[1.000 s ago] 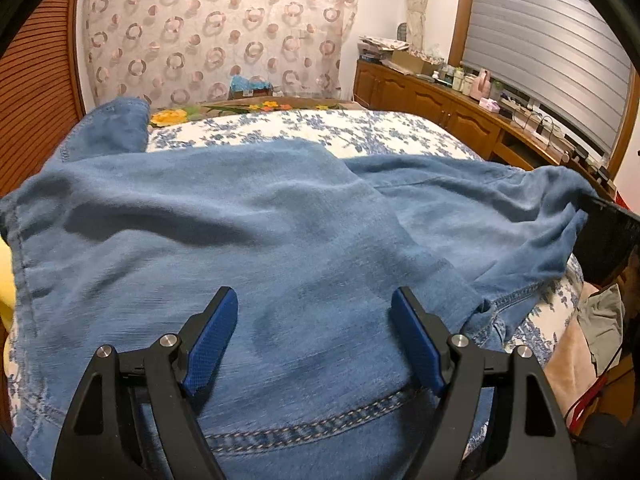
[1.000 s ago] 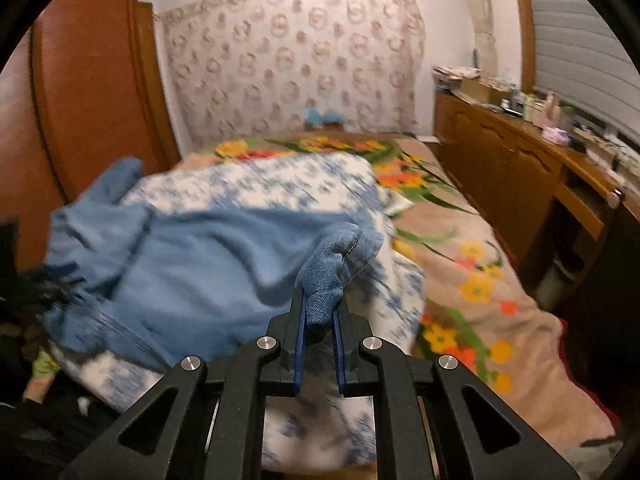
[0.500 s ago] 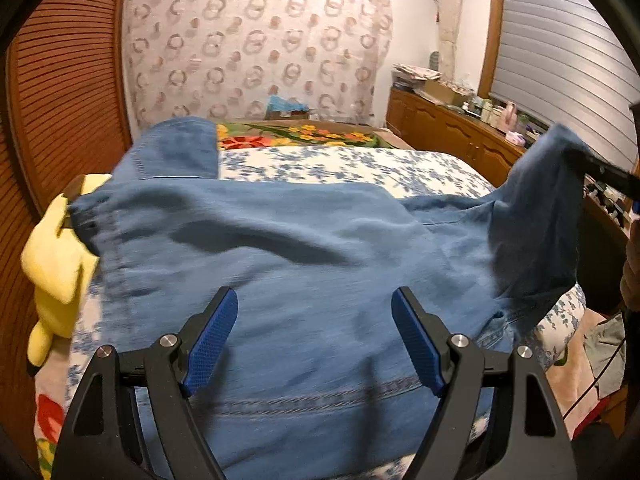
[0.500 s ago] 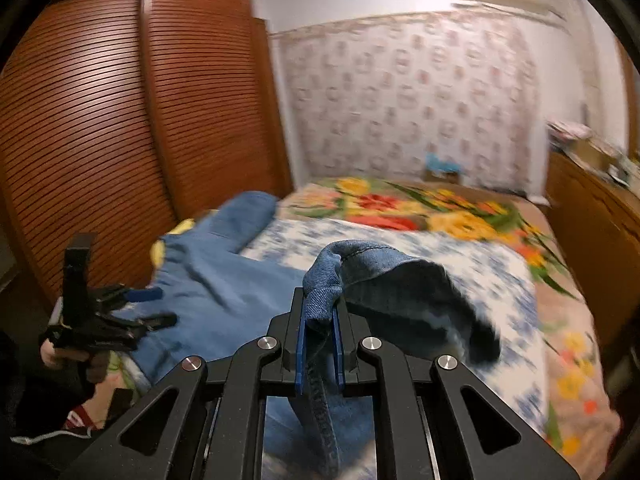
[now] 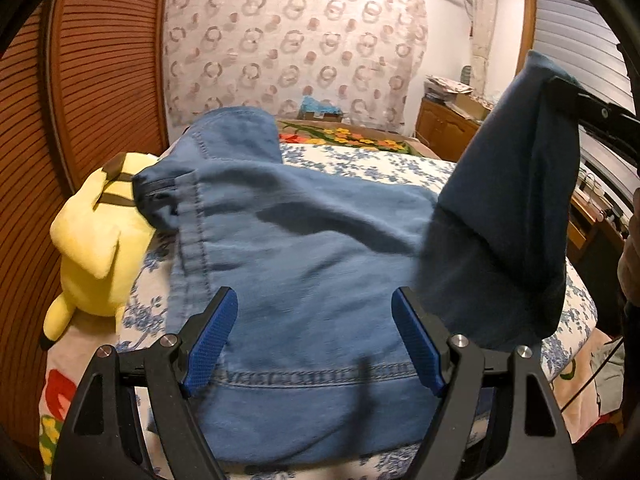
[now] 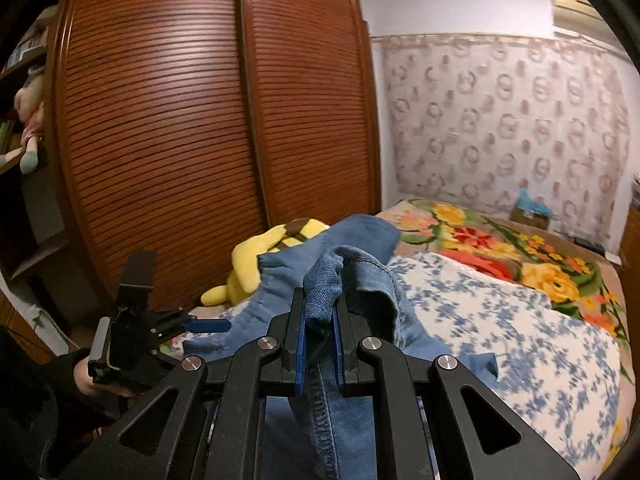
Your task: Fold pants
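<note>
Blue denim pants (image 5: 304,256) lie spread across the bed, waistband seam near me. My left gripper (image 5: 316,328) is open and empty, hovering just above the denim near the seam. My right gripper (image 6: 319,316) is shut on a bunched edge of the pants (image 6: 324,284) and holds it lifted high above the bed. In the left wrist view that raised flap (image 5: 516,200) hangs from the right gripper at the upper right. The left gripper also shows in the right wrist view (image 6: 208,325), open, at the left.
A yellow plush toy (image 5: 96,248) lies at the bed's left edge, partly under the pants. The bed has a blue floral cover (image 6: 500,320) and a flowered blanket (image 6: 500,240). A brown slatted wardrobe (image 6: 200,120) stands at the left, wooden cabinets (image 5: 444,132) at the right.
My right gripper has lifted the held pants edge up and swung it leftward over the bed. My left gripper stayed open and shifted left, bringing the plush toy into view.
</note>
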Available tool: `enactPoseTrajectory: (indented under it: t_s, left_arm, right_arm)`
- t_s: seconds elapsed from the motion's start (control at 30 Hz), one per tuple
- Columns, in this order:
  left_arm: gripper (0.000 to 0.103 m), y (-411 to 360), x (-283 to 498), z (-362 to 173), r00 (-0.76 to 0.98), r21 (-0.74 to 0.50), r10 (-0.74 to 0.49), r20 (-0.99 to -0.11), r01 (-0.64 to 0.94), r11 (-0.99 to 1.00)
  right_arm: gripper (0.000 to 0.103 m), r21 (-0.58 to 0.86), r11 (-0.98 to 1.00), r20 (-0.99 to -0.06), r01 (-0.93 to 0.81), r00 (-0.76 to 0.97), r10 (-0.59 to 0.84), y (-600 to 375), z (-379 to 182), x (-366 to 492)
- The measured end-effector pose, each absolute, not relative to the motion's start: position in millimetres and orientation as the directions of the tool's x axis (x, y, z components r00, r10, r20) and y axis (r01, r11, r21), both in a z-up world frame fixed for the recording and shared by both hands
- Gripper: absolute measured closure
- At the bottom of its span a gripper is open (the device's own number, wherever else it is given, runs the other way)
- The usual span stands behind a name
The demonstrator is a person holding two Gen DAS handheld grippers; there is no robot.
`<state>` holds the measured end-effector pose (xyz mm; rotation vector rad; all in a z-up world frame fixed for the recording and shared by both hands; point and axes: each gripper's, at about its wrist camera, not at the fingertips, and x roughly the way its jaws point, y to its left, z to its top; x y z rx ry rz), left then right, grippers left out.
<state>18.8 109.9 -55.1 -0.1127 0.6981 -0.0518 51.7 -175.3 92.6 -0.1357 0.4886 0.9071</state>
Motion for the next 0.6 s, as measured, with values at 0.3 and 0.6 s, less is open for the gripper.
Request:
enactPoseTrajectory:
  t_s: [0.3, 0.6]
  left_arm:
    - [0.023, 119, 17, -58, 0.76, -0.128, -0.072, -0.646, -0.014, 0.992]
    - [0.023, 120, 18, -53, 0.772, -0.133, -0.071, -0.632, -0.018, 0.991]
  right_arm:
    - [0.091, 0.1, 0.602, -0.535, -0.792, 0.468, 0.704, -162, 85, 77]
    - [0.068, 0.052, 0.631, -0.534, -0.774, 0.512, 0.673, -164, 94, 71]
